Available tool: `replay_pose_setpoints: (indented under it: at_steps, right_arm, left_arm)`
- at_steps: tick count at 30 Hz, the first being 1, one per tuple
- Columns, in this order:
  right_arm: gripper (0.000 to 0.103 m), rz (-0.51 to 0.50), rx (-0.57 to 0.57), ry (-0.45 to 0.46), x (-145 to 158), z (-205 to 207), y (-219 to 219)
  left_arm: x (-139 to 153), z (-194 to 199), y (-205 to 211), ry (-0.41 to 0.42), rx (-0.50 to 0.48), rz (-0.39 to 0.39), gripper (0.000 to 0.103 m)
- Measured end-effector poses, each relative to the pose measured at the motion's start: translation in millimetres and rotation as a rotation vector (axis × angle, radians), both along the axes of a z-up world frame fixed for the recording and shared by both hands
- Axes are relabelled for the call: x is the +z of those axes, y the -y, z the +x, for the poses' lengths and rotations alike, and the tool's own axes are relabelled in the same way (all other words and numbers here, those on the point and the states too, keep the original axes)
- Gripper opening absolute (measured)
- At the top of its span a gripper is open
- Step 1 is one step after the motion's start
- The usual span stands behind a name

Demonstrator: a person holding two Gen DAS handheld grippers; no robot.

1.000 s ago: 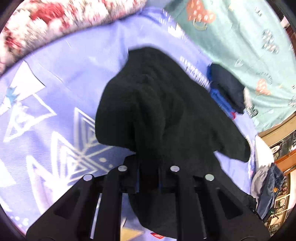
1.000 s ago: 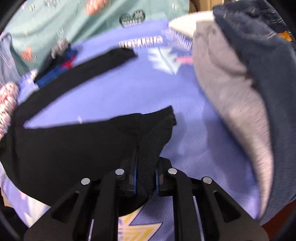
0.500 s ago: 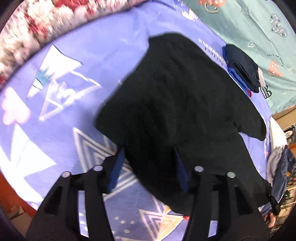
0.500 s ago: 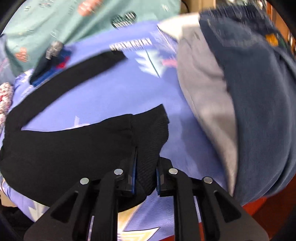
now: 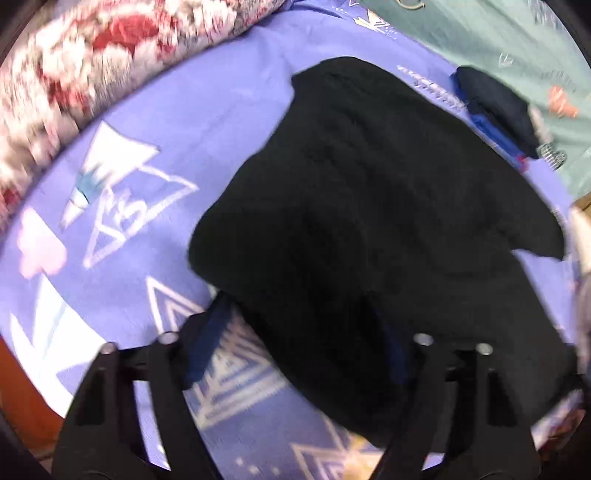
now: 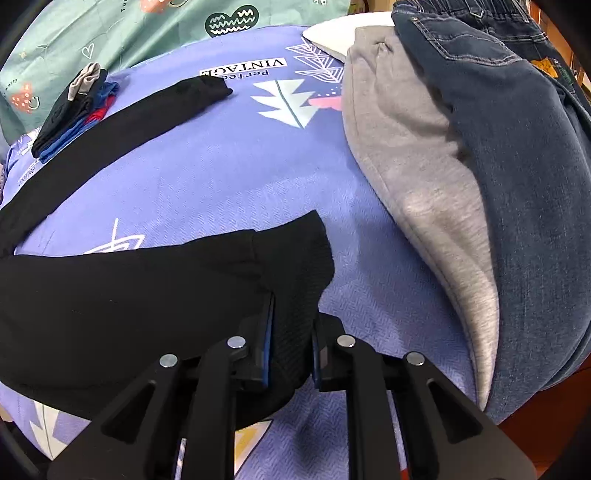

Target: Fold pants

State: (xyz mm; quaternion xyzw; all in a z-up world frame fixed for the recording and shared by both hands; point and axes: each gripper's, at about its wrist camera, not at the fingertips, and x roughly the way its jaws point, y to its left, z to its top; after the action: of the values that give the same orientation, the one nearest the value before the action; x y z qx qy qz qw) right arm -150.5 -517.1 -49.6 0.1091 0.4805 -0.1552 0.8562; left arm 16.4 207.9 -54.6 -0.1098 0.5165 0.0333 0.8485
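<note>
Black pants lie spread on a purple patterned bedsheet. In the left wrist view my left gripper is open, its fingers wide apart over the near edge of the waist end, and holds nothing. In the right wrist view my right gripper is shut on the hem of one black pant leg; the other leg stretches away across the sheet toward the far left.
A pile of grey pants and dark jeans lies at the right. Folded dark and blue clothes sit at the far left by a green sheet. A red-and-white floral blanket borders the far side.
My left gripper has opened and let go of the pants' waist, which now lies flat on the sheet. My right gripper keeps its hold on the hem.
</note>
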Motion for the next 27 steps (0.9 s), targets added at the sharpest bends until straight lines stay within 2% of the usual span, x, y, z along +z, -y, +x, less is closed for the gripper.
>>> replay_pose_setpoints:
  at_steps: [2, 4, 5, 7, 8, 10, 12, 16, 18, 19, 20, 21, 23, 24, 25, 27]
  right_arm:
    - [0.018, -0.004, 0.007, -0.036, -4, 1, -1]
    - [0.034, -0.05, -0.006, -0.033, 2, -5, -3]
    - [0.038, -0.073, -0.017, -0.017, 8, -8, -3]
    - [0.042, -0.122, -0.025, 0.059, 31, -14, -10]
    - [0.042, -0.128, -0.01, 0.112, 44, -16, -17]
    - [0.045, -0.015, 0.107, 0.21, 67, -10, -37]
    - [0.05, 0.131, 0.264, 0.255, 77, 8, -68]
    - [0.055, 0.129, 0.414, 0.156, 57, 46, -120]
    - [0.055, 0.154, 0.43, 0.044, 28, 60, -131]
    - [0.056, 0.169, 0.42, -0.042, 6, 67, -134]
    - [0.056, 0.173, 0.407, -0.098, -8, 69, -135]
    - [0.056, 0.162, 0.413, -0.085, -8, 67, -138]
    - [0.056, 0.157, 0.436, -0.039, 11, 68, -141]
    - [0.058, 0.166, 0.445, 0.009, 25, 69, -140]
    - [0.059, 0.168, 0.448, 0.063, 40, 73, -141]
    - [0.062, 0.165, 0.449, 0.106, 58, 84, -145]
  left_arm:
    - [2, 1, -2, -0.027, -0.004, 0.011, 0.063]
    - [15, -5, -9, -0.039, 0.006, -0.003, 0.06]
    - [25, -9, -11, -0.022, 0.01, 0.01, 0.06]
    - [55, -20, -9, 0.058, -0.014, 0.029, 0.075]
    - [66, -23, -2, 0.091, -0.042, 0.029, 0.087]
    - [78, -23, 19, 0.134, -0.121, 0.034, 0.088]
    - [66, -15, 41, 0.104, -0.184, 0.035, 0.088]
    - [-2, 8, 66, -0.065, -0.237, 0.03, 0.088]
    - [-4, 5, 73, -0.038, -0.263, 0.092, 0.09]
    - [1, 6, 73, -0.047, -0.283, 0.09, 0.09]
    - [9, 7, 71, -0.033, -0.297, 0.053, 0.089]
    - [27, 11, 64, 0.017, -0.305, 0.03, 0.09]
    - [59, 29, 53, 0.101, -0.285, 0.119, 0.091]
    - [67, 39, 48, 0.121, -0.274, 0.141, 0.095]
    - [80, 58, 39, 0.15, -0.257, 0.16, 0.098]
    - [88, 102, 28, 0.176, -0.269, 0.197, 0.1]
